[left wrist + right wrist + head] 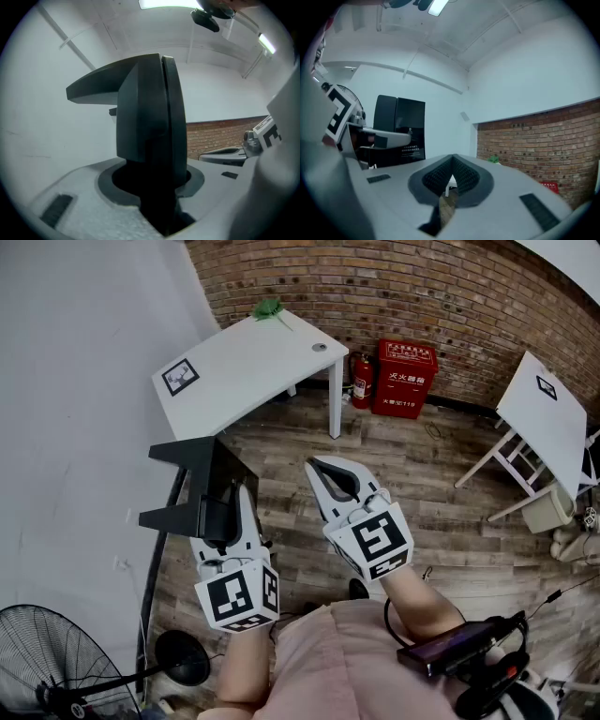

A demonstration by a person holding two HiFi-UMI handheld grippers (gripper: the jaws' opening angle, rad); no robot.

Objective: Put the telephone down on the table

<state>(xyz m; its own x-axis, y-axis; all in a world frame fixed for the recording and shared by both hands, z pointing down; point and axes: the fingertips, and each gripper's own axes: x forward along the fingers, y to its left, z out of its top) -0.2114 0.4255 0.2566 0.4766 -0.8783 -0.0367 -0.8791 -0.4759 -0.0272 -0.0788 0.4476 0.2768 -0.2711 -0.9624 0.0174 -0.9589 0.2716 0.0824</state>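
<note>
Black angular plastic telephone [199, 470]: clamped in left gripper [223, 514], aloft, near left, well short of far white rectangular table [244, 367]. Closed, empty: right gripper [328, 472]. Risk: may pivot or slip from narrow pinch before touchdown.

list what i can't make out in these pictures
- telephone, left gripper view: its lower end is lost in the dark between the left gripper's jaws, and no keys or screen show.
- green thing on the white table, head view: too small to identify.
- red box, head view: its print is too small to read.
- second table, head view: cut off at the right edge.
</note>
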